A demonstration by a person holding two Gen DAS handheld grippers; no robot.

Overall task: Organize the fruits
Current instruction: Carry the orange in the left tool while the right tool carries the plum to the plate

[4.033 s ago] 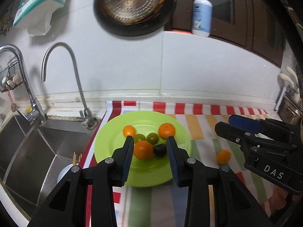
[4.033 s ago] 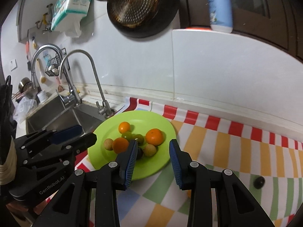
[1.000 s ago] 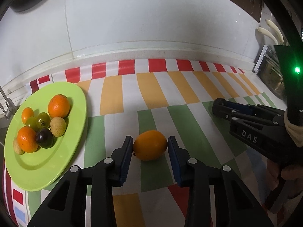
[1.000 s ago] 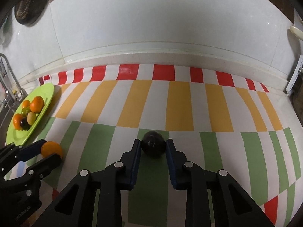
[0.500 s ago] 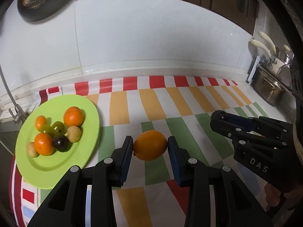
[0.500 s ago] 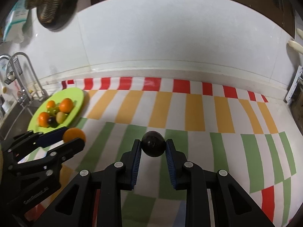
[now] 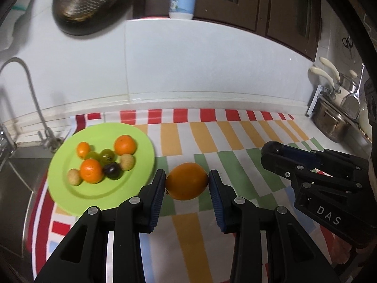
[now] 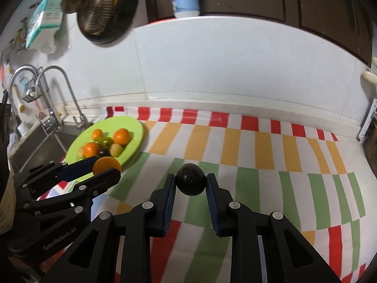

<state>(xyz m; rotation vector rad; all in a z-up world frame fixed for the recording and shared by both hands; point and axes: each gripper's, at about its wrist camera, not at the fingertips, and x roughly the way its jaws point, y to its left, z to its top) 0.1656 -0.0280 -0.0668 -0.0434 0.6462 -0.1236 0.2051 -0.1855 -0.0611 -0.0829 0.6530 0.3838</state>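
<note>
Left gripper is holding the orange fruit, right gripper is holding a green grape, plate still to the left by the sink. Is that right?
Not quite: the right gripper is shut on a dark, near-black fruit, not a green grape, as the right wrist view shows. The rest stands.

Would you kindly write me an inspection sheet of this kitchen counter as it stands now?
Surface: striped red, orange and green cloth over the counter.
Job's things: round lime-green plate holding seven small fruits; oval orange fruit; dark round fruit.
Clutter: nothing seen on the cloth.
Grippers: left gripper shut on the orange fruit; right gripper shut on the dark fruit.
Cables: nothing seen.
Surroundings: steel sink with curved tap left; dark pan on the wall; metal pot right.
</note>
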